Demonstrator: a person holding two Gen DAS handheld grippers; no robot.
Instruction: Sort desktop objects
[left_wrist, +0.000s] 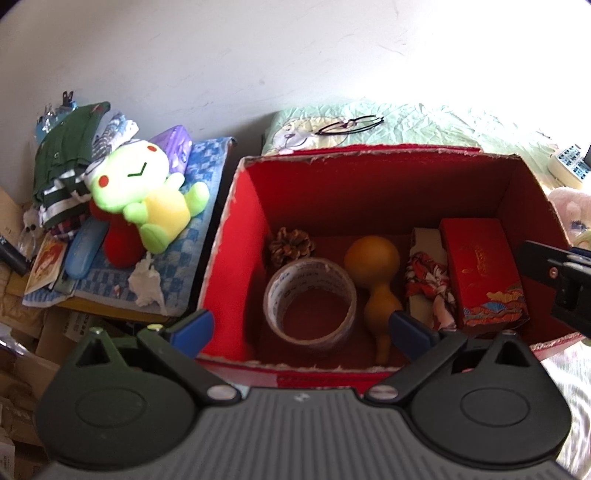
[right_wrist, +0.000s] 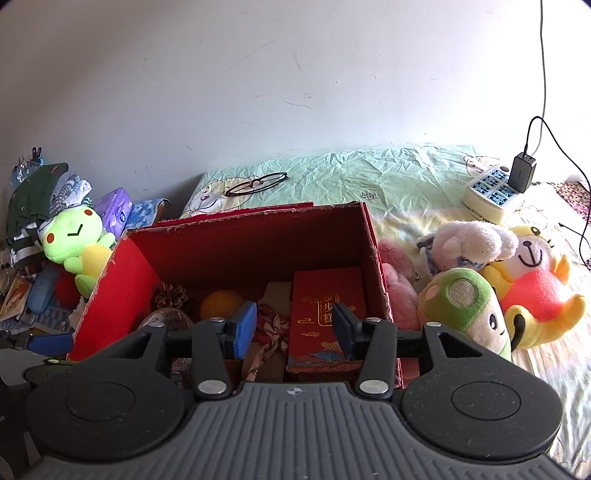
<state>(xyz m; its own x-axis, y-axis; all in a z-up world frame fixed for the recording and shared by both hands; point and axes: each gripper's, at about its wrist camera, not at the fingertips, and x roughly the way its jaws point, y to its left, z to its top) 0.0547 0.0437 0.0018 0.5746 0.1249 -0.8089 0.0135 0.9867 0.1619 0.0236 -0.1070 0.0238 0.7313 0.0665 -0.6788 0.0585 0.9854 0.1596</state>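
A: Where do the sorted things sit?

B: Inside an open red cardboard box (left_wrist: 236, 236) on the bed (right_wrist: 388, 177): a tape roll (left_wrist: 309, 302), a pine cone (left_wrist: 291, 245), an orange gourd (left_wrist: 373, 266), a patterned cloth bundle (left_wrist: 430, 291) and a red gift box (left_wrist: 480, 269) against the right wall.

A: And the grippers?

B: The left gripper (left_wrist: 301, 332) hovers over the box's near edge, spread wide and empty. The right gripper (right_wrist: 293, 328) hangs above the gift box, parted moderately, holding nothing.

A: What lies outside?

B: Eyeglasses (right_wrist: 256, 184) behind the box, a green frog plush (left_wrist: 144, 195) left, a mushroom plush (right_wrist: 469, 306) right.
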